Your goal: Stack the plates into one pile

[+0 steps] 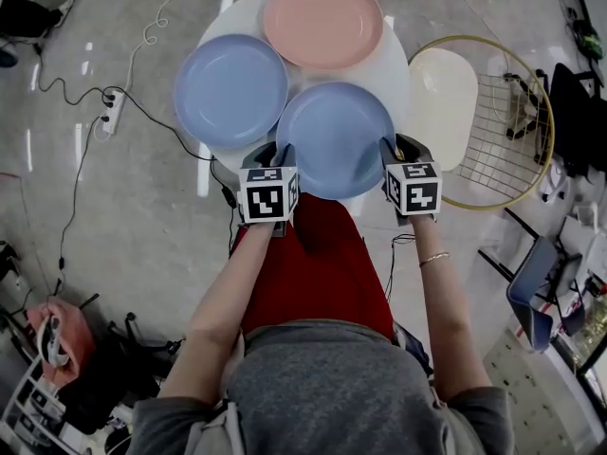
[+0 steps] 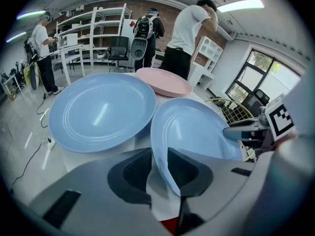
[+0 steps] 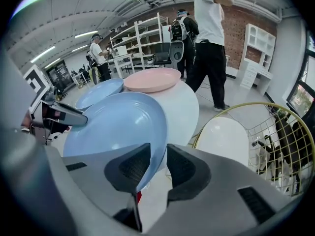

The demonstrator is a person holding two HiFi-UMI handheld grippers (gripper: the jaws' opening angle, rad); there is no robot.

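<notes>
Between the parted jaws of the left gripper (image 2: pixel 158 154) runs the rim of a round, glossy pale-blue plate (image 2: pixel 197 129). A gap shows beside the pads, so nothing is pinched there. The right gripper (image 3: pixel 158 151) stands the same way on the opposite rim, jaws apart astride the edge and not pressing it. Gripped by neither, that plate lies at the near edge of the round white table (image 1: pixel 394 64), close in front of the person. Just beside it, beyond and to the left, lies a second blue plate (image 1: pixel 230 91) of the same make, and farther back a pink plate (image 1: pixel 322 19). All three lie singly, so to my eye no pile has been started. I would judge the step in hand to be the handling of the nearest plate from both sides at once. The next move, I think, calls for both pairs of jaws to close evenly on the rim. Then comes a level lift clear of the neighbour's edge and a centred set-down on one of the other two.
</notes>
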